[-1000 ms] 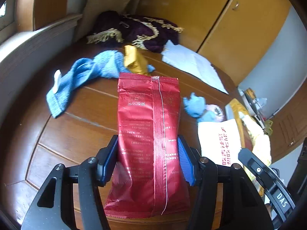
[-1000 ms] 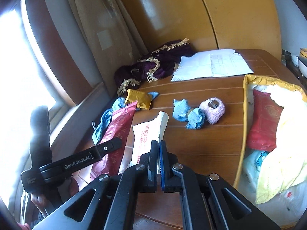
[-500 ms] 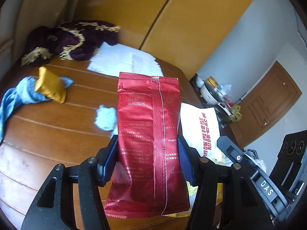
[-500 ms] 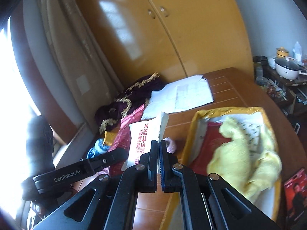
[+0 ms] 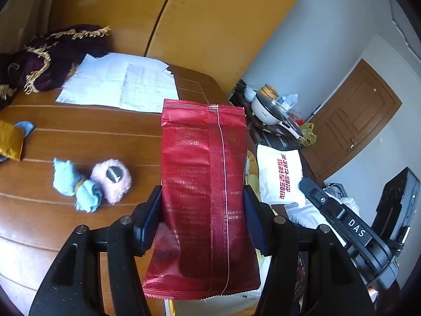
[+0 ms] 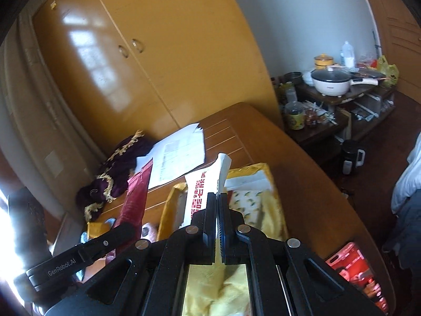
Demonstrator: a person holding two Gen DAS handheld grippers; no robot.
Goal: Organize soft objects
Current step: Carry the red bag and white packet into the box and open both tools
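Note:
My left gripper [image 5: 202, 213] is shut on a tall red foil packet [image 5: 205, 184], held upright above the wooden table [image 5: 79, 137]. My right gripper [image 6: 217, 205] is shut on the edge of a white packet with red print [image 6: 204, 187], also seen in the left wrist view as the white packet [image 5: 279, 176]. Below the right gripper lies a yellow open bag [image 6: 168, 208] with yellow cloth [image 6: 268, 218] in it. The red packet [image 6: 135, 197] hangs just left of that bag. On the table lie blue socks [image 5: 76, 184] and a pink fluffy roll [image 5: 113, 179].
White papers [image 5: 121, 84] and a purple fringed cloth [image 5: 52, 52] sit at the table's far side. A gold packet [image 5: 9, 142] lies at the left. Yellow cupboards stand behind. A low side table with a pot [image 6: 331, 81] and jars is to the right.
Both grippers have swung right with their packets, from over the blue cloth and table middle to the yellow bag. The white packet now hangs above the bag.

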